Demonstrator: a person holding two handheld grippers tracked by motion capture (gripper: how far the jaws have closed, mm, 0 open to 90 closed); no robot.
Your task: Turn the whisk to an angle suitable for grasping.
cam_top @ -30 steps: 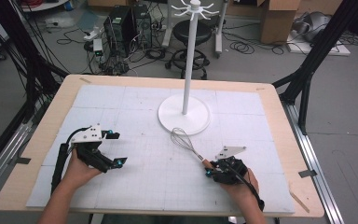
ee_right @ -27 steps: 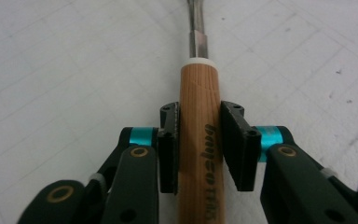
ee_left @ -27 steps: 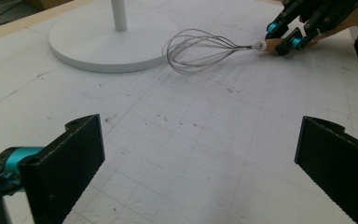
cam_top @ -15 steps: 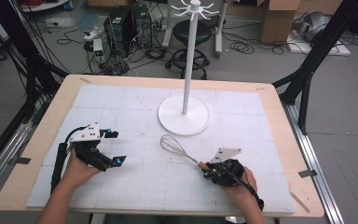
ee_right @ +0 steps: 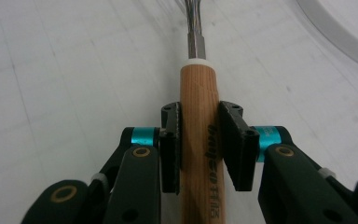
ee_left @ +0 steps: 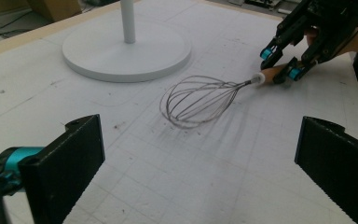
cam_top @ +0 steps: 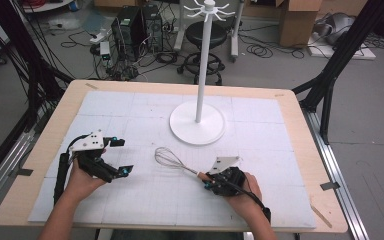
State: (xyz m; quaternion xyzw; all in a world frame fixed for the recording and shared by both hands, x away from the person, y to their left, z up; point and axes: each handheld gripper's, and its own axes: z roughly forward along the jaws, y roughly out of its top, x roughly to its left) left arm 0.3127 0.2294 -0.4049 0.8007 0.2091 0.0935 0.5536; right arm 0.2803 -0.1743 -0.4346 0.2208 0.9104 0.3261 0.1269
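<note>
Two claws sit low over the near part of the tabletop (cam_top: 290, 107), each held in a person's hand. At the near left, the left claw (cam_top: 119, 156) has its jaws spread wide apart with nothing between them. At the near right, the right claw (ee_right: 199, 144) is clamped on the wooden handle of a whisk (cam_top: 172, 160), whose wire head lies on the white mat toward the middle. Farther back stands a white stand (cam_top: 198, 122), its round base just beyond the whisk, not touching it.
</note>
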